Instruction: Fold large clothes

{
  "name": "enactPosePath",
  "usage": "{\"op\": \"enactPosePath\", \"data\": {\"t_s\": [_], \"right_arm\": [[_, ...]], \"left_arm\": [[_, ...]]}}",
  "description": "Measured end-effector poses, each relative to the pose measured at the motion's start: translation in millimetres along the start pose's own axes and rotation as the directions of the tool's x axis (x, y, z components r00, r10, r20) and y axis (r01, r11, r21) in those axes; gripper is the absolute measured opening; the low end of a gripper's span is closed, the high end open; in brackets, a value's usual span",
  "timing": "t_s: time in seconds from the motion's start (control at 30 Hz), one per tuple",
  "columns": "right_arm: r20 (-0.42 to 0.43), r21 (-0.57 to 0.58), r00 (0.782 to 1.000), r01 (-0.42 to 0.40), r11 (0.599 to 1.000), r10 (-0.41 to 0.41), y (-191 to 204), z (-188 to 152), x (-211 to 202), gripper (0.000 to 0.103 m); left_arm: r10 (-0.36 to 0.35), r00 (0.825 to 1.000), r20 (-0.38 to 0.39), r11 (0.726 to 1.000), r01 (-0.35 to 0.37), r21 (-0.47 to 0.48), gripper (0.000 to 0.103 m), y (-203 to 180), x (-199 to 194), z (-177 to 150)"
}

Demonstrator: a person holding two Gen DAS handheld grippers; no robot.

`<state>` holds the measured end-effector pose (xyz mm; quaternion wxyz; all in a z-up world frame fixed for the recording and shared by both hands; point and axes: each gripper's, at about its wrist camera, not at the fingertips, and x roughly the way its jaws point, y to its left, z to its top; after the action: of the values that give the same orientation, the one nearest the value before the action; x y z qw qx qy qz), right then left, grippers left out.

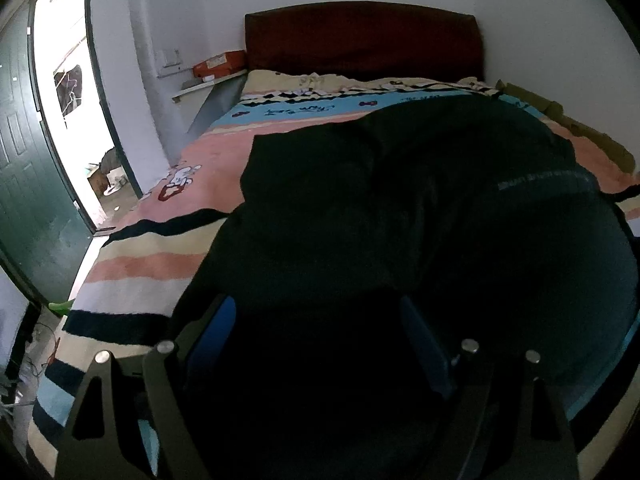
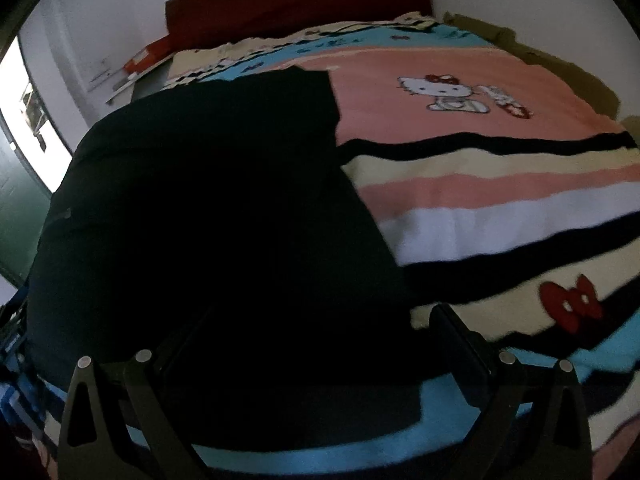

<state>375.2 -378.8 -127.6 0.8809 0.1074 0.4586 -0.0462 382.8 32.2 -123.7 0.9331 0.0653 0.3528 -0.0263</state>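
Black garment [image 1: 400,208] lies spread on the striped bedspread [image 1: 152,264], mid-bed, near edge hanging toward the cameras. Left gripper [image 1: 320,320] low over its near-left part, 2 fingers spread wide, dark cloth between them; grip contact too dark to tell. Right gripper [image 2: 320,332] over near-right edge, fingers apart too. Red headboard [image 1: 360,40] far.

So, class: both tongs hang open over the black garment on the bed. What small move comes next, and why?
Probably lower both and close on the near edge: left tongs and right tongs are open, holding nothing, and the black garment lies spread on the striped blanket.
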Motion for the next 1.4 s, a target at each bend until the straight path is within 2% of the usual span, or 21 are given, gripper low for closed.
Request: {"op": "enactPosePath", "data": {"t_s": [0.17, 0.37, 0.67, 0.9, 1.03, 1.23, 1.4], "right_arm": [[0.023, -0.035, 1.0, 0.006, 0.999, -0.005, 9, -13, -11, 0.102], [0.004, 0.004, 1.0, -0.003, 1.0, 0.003, -3, -19, -10, 0.102], [-0.011, -0.006, 0.999, 0.031, 1.0, -0.031, -20, -43, -28, 0.102], [-0.018, 0.006, 1.0, 0.011, 1.0, -0.011, -35, -61, -48, 0.102], [-0.011, -0.005, 1.0, 0.0, 1.0, 0.0, -38, -64, -60, 0.102], [0.02, -0.048, 1.0, 0.01, 0.999, -0.009, -36, -46, -68, 0.102], [0.076, -0.05, 0.997, 0.003, 0.999, 0.0, -31, -20, -70, 0.102]], "left_arm": [[0.005, 1.0, -0.009, 1.0, -0.005, -0.009, 0.084, 5, -4, -7], [0.006, 0.999, -0.034, 1.0, -0.007, -0.018, 0.084, 10, -11, -13], [0.0, 0.997, -0.071, 0.999, -0.004, -0.045, 0.084, 15, -23, -22], [-0.06, 0.995, -0.083, 0.996, 0.054, -0.072, 0.084, 24, -42, -31], [-0.114, 0.99, -0.082, 0.986, 0.103, -0.129, 0.084, 42, -54, -38], [-0.133, 0.991, -0.033, 0.964, 0.121, -0.236, 0.084, 85, -59, -21], [-0.137, 0.991, -0.014, 0.959, 0.129, -0.251, 0.084, 100, -51, 1]]}}
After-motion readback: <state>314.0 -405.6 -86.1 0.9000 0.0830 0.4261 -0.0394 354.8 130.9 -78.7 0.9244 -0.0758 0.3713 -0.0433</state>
